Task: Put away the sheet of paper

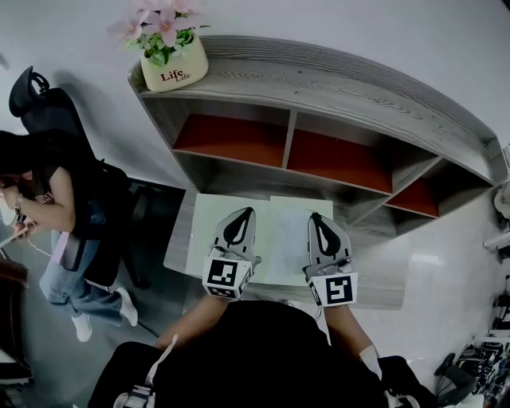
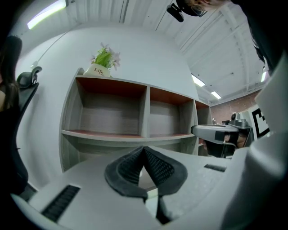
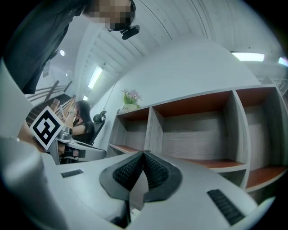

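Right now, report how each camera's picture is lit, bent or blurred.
Head view: the light is even, the wide lens bows the shelf unit into an arc, and the sheet of paper looks washed-out pale. Left gripper view: the corners are black, a ceiling light strip glares, and the shut left tongs look soft up close. Right gripper view: the shelf is also bowed, the right tongs are soft, and there is a mosaic patch on top.

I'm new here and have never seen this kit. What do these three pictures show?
No robot: a person holds a two-jaw left gripper and right gripper. One picture comes from a head camera looking down; the other two cameras ride on the grippers, looking along their jaws. A pale sheet of paper lies on the small grey table before a grey wooden shelf unit with red boards. Both grippers are over the paper, jaws closed; whether they pinch it is unclear.
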`<state>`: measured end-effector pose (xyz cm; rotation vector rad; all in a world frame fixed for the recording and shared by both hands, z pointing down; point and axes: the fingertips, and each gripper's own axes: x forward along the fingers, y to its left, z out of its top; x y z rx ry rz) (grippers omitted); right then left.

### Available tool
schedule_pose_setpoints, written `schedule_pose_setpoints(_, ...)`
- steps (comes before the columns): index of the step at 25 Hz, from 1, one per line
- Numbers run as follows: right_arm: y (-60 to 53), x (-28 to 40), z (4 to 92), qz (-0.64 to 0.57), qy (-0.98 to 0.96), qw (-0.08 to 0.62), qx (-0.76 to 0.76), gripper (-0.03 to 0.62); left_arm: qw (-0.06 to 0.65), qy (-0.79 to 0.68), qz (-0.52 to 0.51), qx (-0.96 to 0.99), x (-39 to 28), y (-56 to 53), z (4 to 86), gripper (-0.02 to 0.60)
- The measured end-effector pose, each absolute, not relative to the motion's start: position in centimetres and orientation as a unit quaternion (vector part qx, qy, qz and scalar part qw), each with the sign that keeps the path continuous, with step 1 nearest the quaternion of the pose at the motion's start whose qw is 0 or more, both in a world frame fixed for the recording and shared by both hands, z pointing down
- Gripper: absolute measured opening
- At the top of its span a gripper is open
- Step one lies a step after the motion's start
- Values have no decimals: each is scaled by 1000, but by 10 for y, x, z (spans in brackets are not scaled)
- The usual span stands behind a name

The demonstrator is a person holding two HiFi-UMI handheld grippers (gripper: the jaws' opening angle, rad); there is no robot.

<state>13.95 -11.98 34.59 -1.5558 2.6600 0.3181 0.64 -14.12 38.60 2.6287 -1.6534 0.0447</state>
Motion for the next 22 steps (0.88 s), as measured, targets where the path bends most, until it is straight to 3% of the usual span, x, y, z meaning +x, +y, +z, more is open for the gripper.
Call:
schedule_pose_setpoints(17, -112, 148, 346, 103, 853, 14, -511, 21, 17, -515, 20, 857, 23, -129, 383, 8)
schedule_pose_setpoints(22, -111, 152, 349, 102, 851, 11, -515, 21, 50, -506, 7, 861, 29, -131, 385, 8)
